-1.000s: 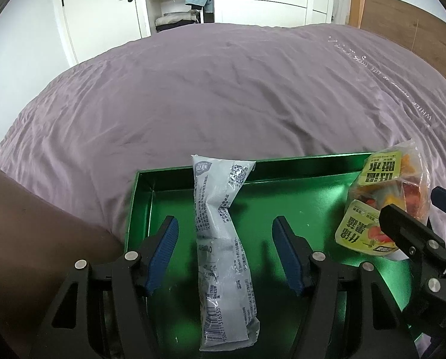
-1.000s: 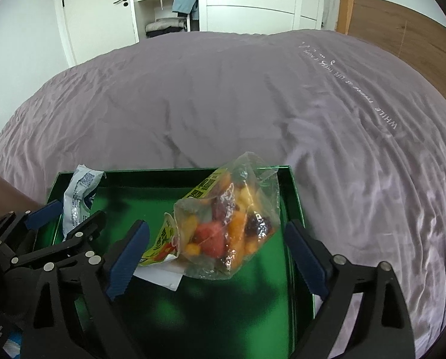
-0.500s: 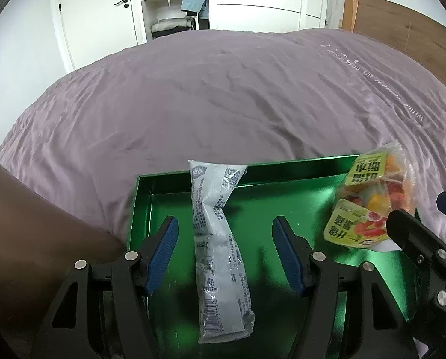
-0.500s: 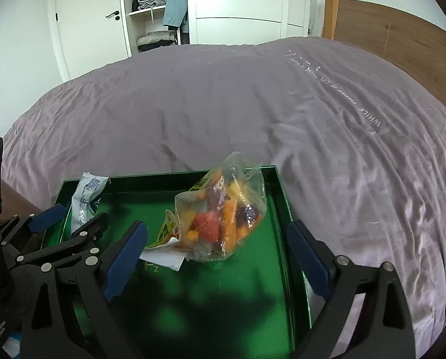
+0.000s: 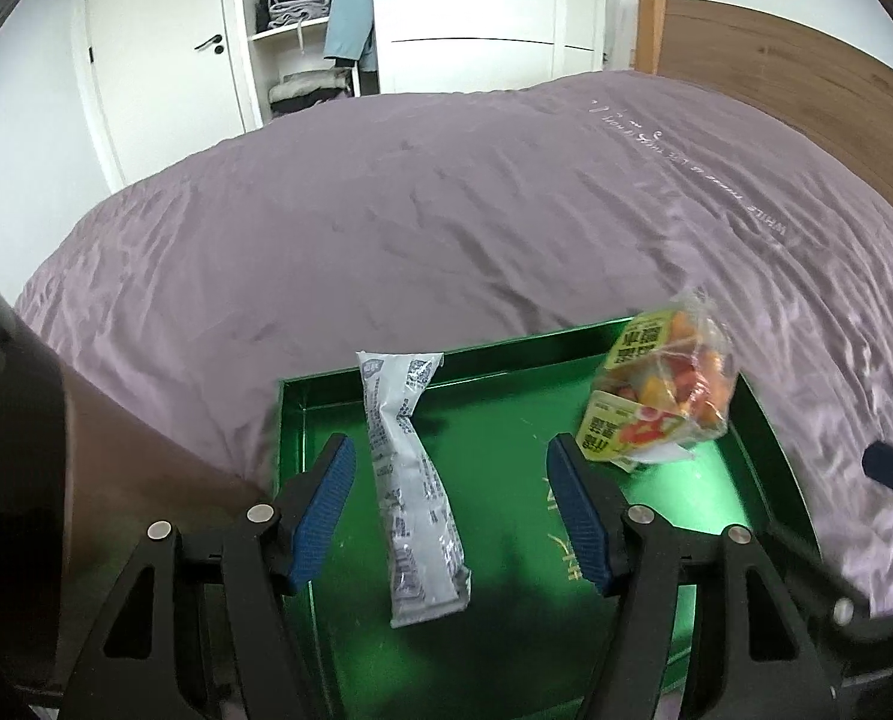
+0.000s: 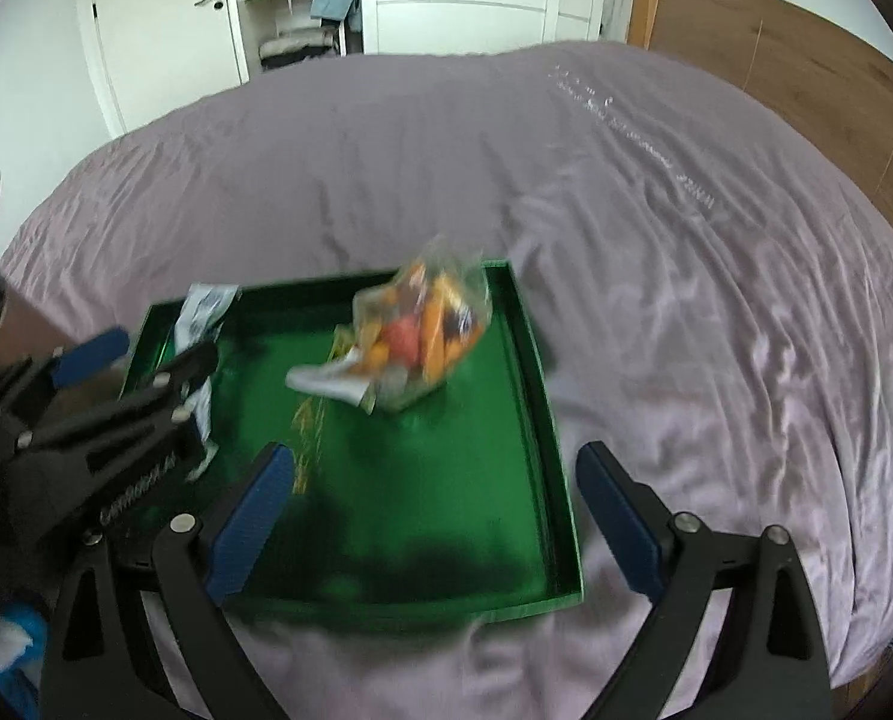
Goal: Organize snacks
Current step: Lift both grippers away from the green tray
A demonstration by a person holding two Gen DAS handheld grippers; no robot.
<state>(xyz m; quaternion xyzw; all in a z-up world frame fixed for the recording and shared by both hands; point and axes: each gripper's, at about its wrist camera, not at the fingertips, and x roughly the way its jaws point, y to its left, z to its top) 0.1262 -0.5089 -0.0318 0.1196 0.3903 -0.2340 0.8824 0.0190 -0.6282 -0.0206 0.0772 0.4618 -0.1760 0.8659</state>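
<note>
Bed [image 5: 446, 228] with purple sheet fills both views, wardrobe [image 5: 476, 12] far back, headboard [image 5: 806, 78] far right. Green tray [image 6: 542, 414] sits on the sheet at the near edge. Two snacks lie inside it: candy bag [image 5: 665, 399] in the far right corner, tipped up against the rim, and white packet [image 5: 413, 480] along the left side, its far end hanging over the far rim. Likely risks: tray rests on soft bedding, so a push on its edge could tilt it and slide the snacks; candy bag looks unsteady and could flop over the right rim; packet's overhanging end could catch if nudged; thin slick film may slip from a shallow pinch. Left gripper [image 5: 449, 507] jaws wide apart, straddling the packet above it, touching nothing that I can see. Right gripper [image 6: 434, 522] jaws wide apart over the tray's near right part, empty, candy bag well beyond it. Right view is blurred.
</note>
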